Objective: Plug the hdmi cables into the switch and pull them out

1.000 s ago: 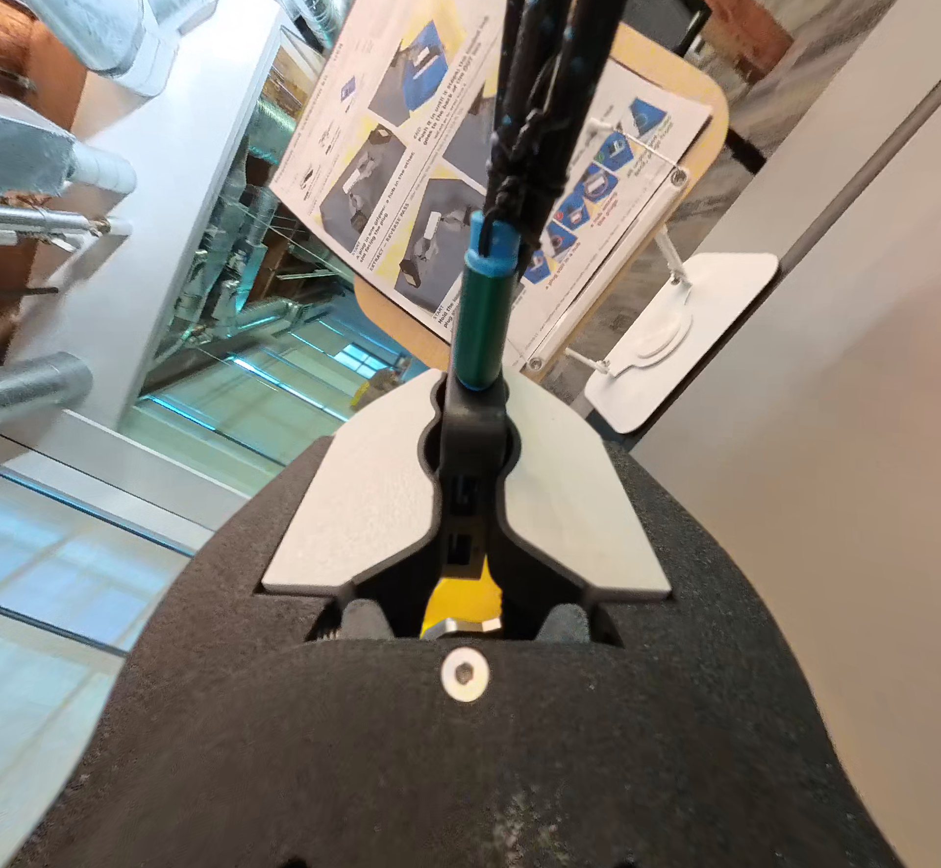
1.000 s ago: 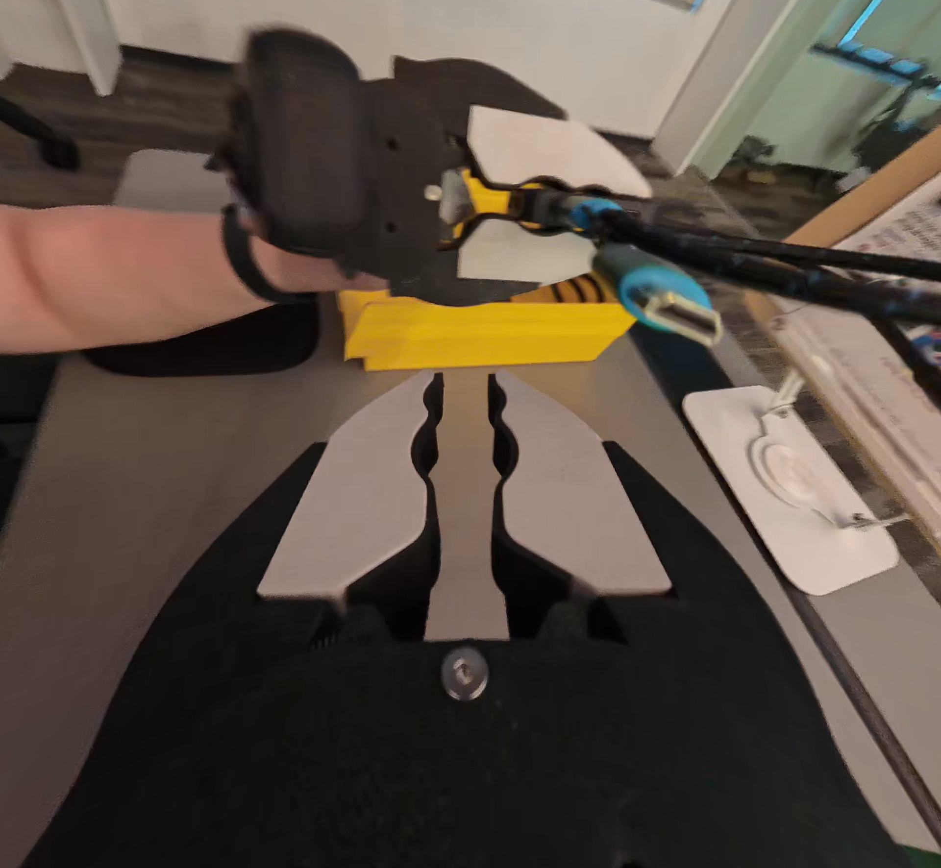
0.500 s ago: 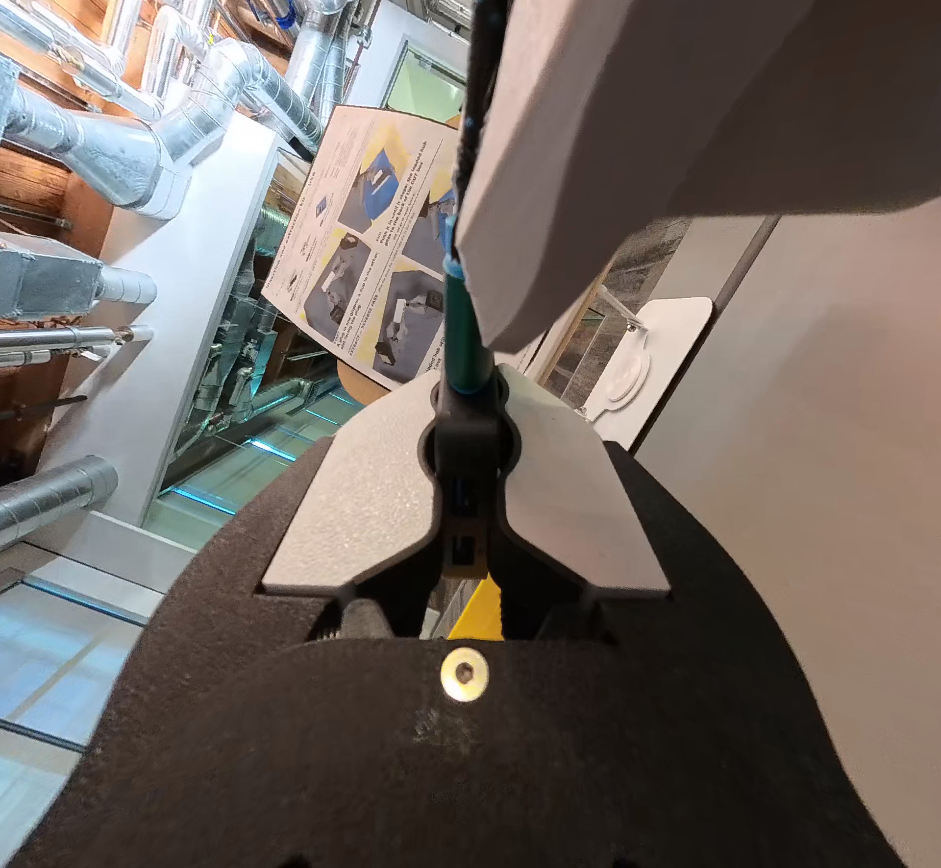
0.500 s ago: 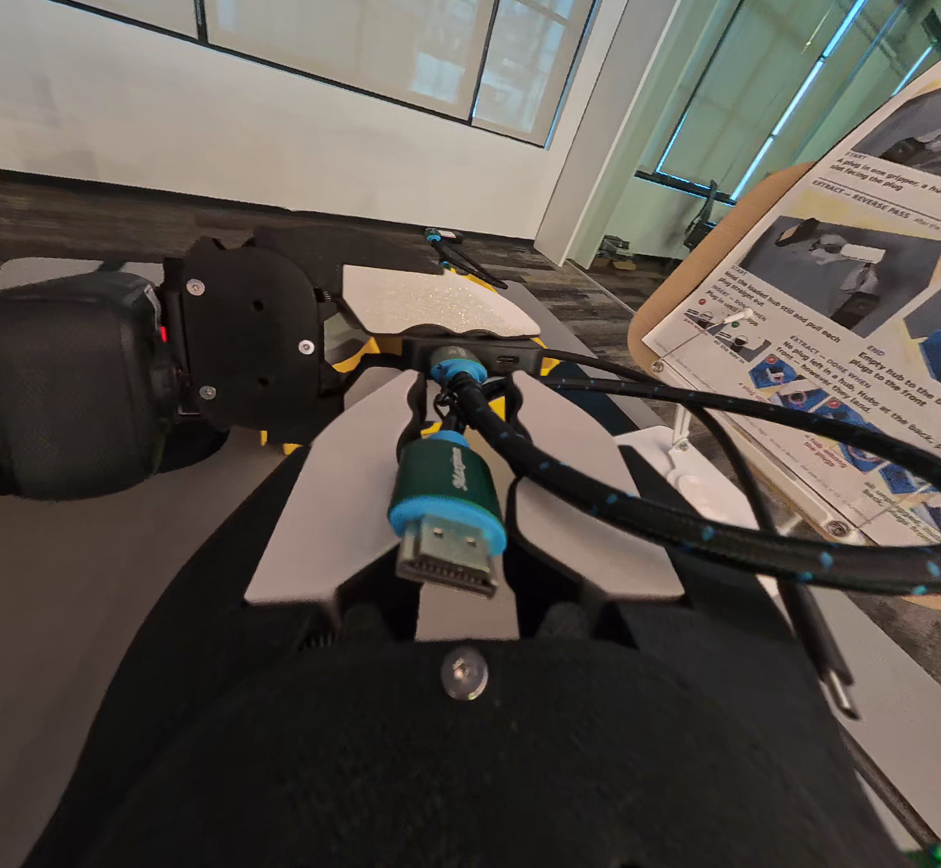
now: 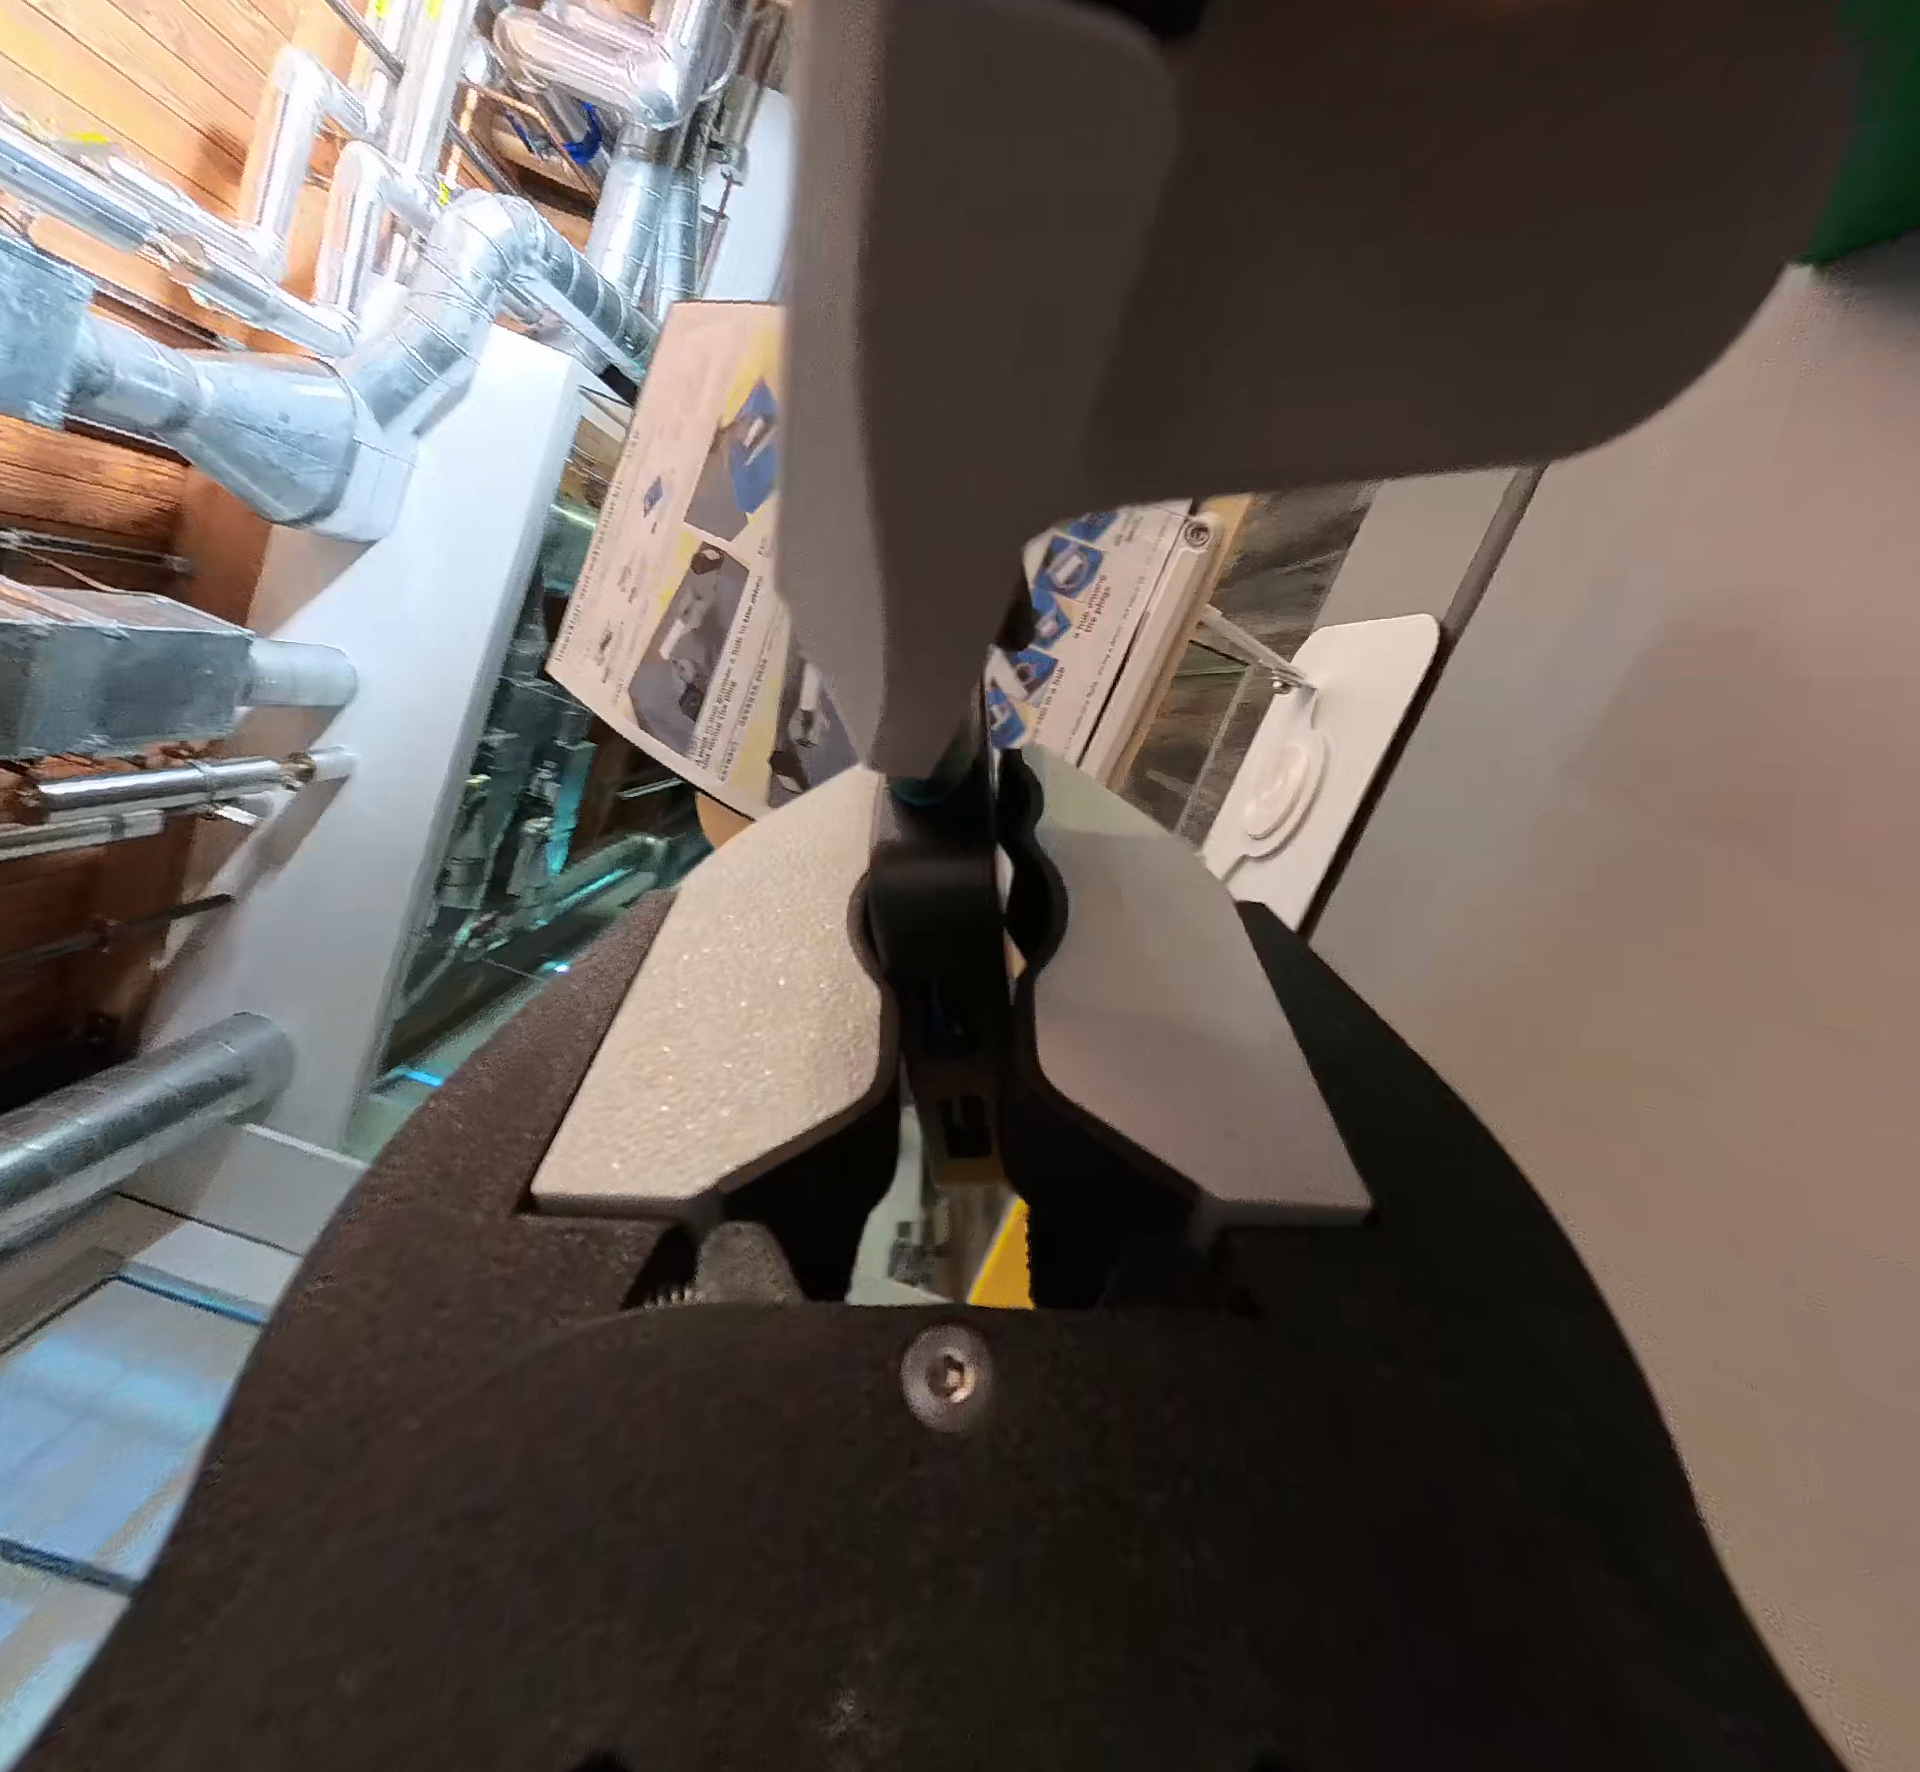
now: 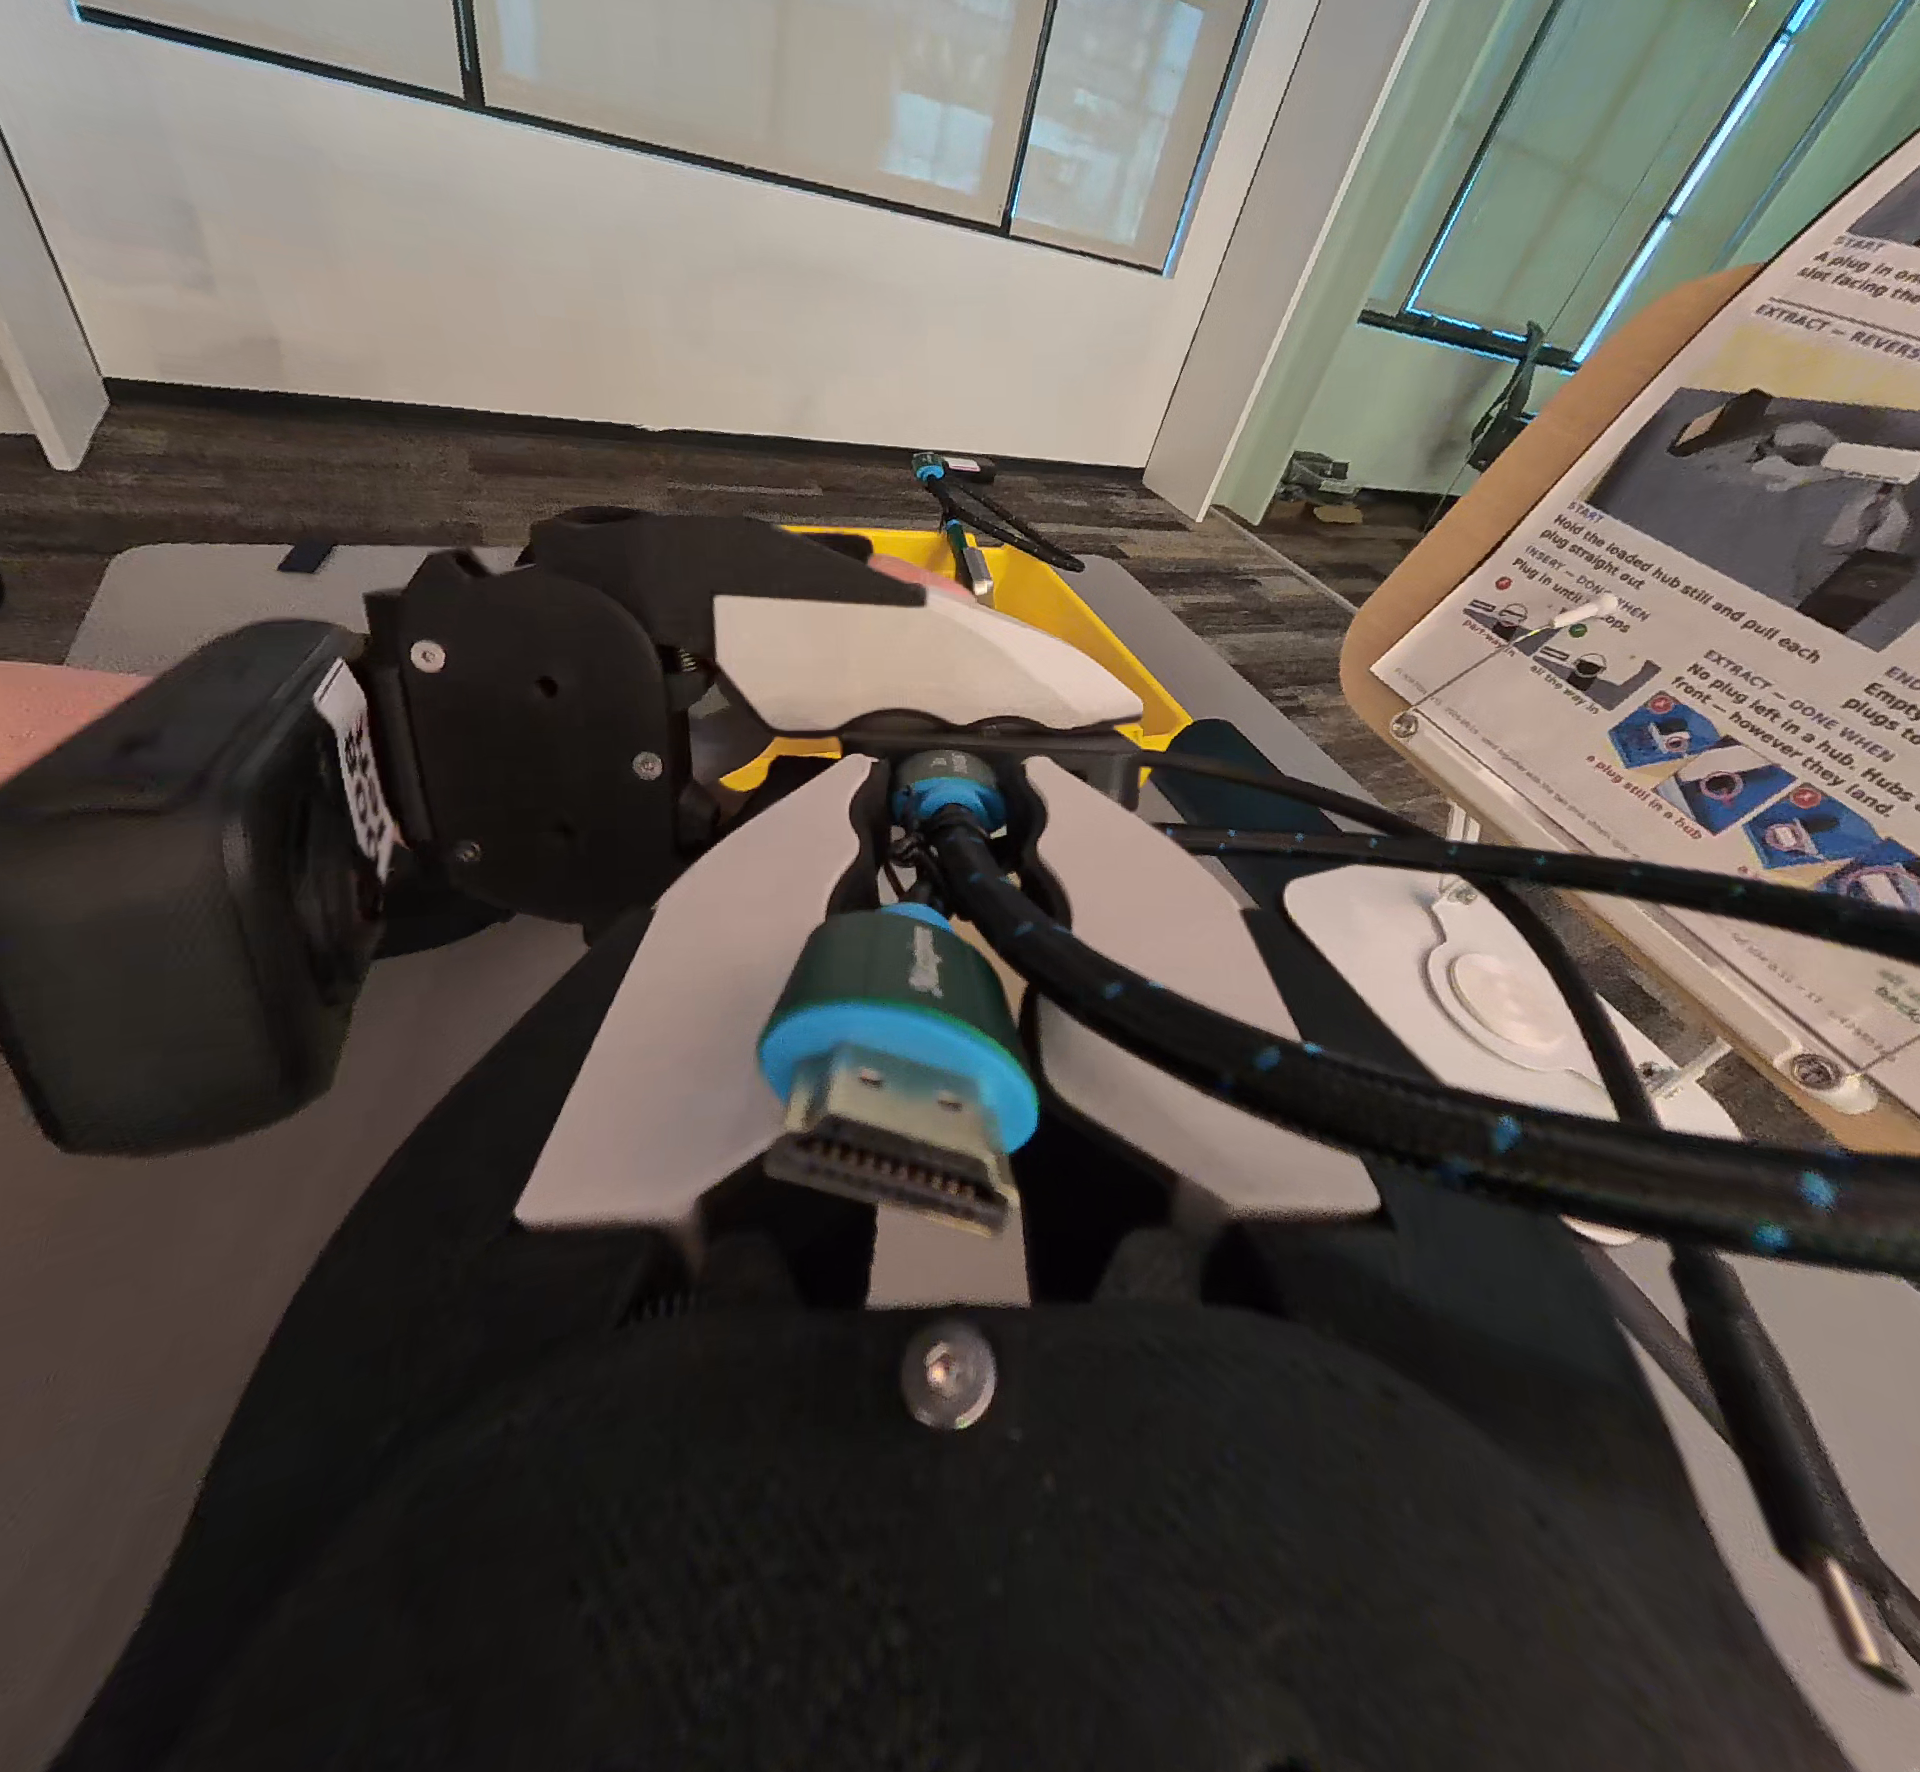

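My left gripper (image 5: 940, 818) is shut on the thin black switch (image 5: 935, 943), held edge-on between its fingers. A green HDMI plug with a blue collar (image 5: 930, 782) sits in the switch at the fingertips. In the right wrist view my right gripper (image 6: 945, 787) is open, with a finger on each side of that plugged-in plug (image 6: 940, 777). A second, loose HDMI plug (image 6: 904, 1047) hangs on its braided cable (image 6: 1351, 1088) over the right fingers, contacts toward the camera. The left gripper (image 6: 1127, 751) comes in from the left with the switch (image 6: 1091, 754). One right finger (image 5: 935, 372) fills the top of the left wrist view.
A yellow tray (image 6: 1039, 569) stands behind the grippers on the grey table (image 6: 156, 1307), with another cable end beyond it. An instruction sheet on a wooden stand (image 6: 1662, 631) with a white base (image 6: 1455, 995) stands at right. A thin cable end (image 6: 1849, 1618) lies at front right.
My right gripper has moved forward until its open fingers flank the plugged-in plug. The loose plug now hangs closer to the camera. The left gripper still holds the switch.
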